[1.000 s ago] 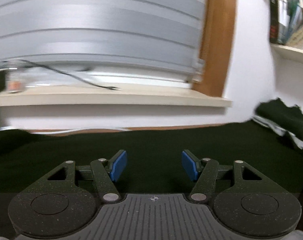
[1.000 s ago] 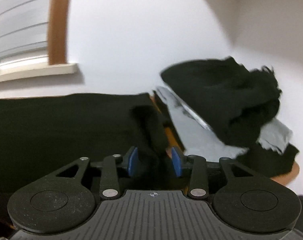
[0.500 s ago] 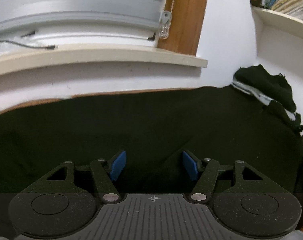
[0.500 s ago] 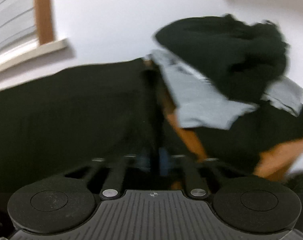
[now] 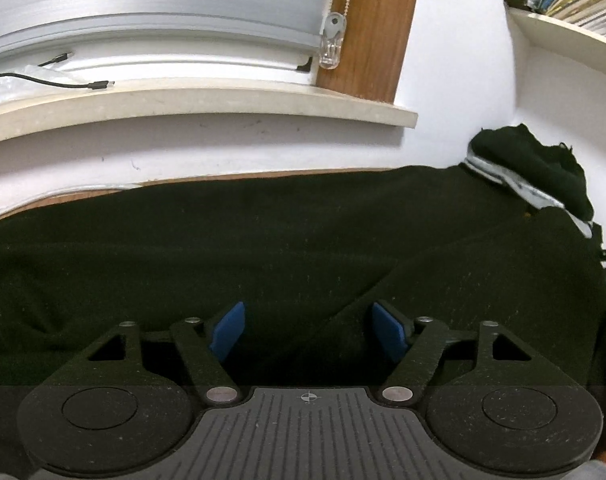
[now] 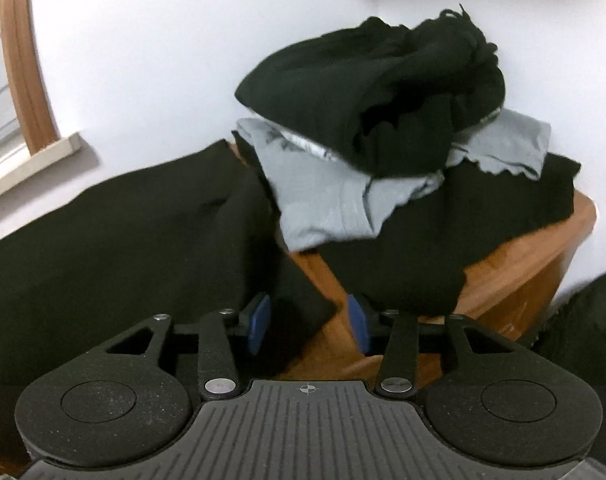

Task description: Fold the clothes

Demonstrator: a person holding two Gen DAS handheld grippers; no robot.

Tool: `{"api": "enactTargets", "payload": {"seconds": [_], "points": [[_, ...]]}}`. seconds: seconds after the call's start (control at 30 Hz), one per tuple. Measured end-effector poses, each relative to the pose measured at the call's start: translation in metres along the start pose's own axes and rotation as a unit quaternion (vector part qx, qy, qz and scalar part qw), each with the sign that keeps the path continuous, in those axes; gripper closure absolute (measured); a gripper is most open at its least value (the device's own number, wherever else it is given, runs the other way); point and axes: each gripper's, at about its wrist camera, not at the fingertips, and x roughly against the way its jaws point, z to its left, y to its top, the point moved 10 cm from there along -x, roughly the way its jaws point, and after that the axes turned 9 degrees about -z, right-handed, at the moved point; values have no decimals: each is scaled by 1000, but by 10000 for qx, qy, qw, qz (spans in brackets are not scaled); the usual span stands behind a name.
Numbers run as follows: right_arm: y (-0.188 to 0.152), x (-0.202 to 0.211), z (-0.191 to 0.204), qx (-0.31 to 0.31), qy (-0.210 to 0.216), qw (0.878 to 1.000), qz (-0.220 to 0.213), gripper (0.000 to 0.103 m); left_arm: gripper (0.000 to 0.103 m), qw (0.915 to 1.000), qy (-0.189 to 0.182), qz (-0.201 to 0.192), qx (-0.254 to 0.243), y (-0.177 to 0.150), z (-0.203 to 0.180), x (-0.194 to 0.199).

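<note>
A big black garment [image 5: 263, 248] lies spread flat over the wooden table [image 6: 535, 248], running out ahead of both tools toward the white wall under the windowsill [image 5: 199, 104]. The left gripper [image 5: 309, 332] hangs low over the cloth with its blue pads well apart; its jaws have just been opening, and the pads press on nothing, only the dark cloth lying below and ahead of them. The right gripper [image 6: 309, 324] sits at the garment's edge, its jaws just opened again to a middling gap; a flap of black cloth lies between the pads, loose, with bare wood beside it. Ahead and to its right stands a pile of clothes [image 6: 383, 128], black over grey.
</note>
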Motion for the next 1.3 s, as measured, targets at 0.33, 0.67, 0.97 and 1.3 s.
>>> {"api": "enactTargets", "payload": {"seconds": [0.33, 0.67, 0.97, 1.3], "points": [[16, 47, -9, 31, -277, 9986, -459, 96, 26, 10000, 28, 28, -25, 0, -1, -2], [34, 17, 52, 524, 179, 9949, -839, 64, 26, 9996, 146, -29, -228, 1, -4, 3], [43, -17, 267, 739, 2639, 9604, -510, 66, 26, 9964, 648, -393, -371, 27, 38, 89], [-37, 24, 563, 2336, 4981, 8346, 272, 66, 49, 9778, 2095, 42, -11, -11, 177, 195]]}}
